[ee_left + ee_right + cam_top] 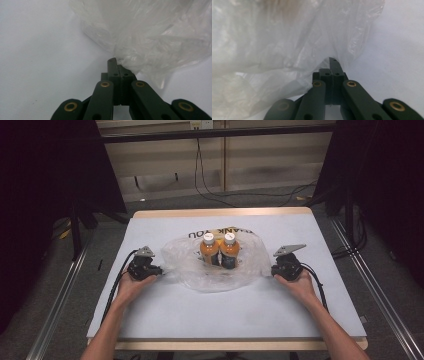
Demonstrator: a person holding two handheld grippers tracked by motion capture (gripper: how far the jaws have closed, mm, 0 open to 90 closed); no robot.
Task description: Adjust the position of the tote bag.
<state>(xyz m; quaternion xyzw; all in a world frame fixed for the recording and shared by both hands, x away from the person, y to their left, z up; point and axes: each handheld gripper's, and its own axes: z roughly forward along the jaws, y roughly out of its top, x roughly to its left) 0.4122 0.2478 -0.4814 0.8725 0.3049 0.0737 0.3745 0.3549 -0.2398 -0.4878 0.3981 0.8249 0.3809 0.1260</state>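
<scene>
Here a clear bag (215,265) is seen at the table (150,305) centre, with two orange bottles (219,251) upright inside, side by side and touching. The bag's left edge is pinched by the left gripper (159,270), jaws closed on plastic bunched at the tips (117,65). The right edge is clamped the same way by the right gripper (275,269), film gathered at its closed tips (332,65). Both grippers are held low, by the tabletop.
</scene>
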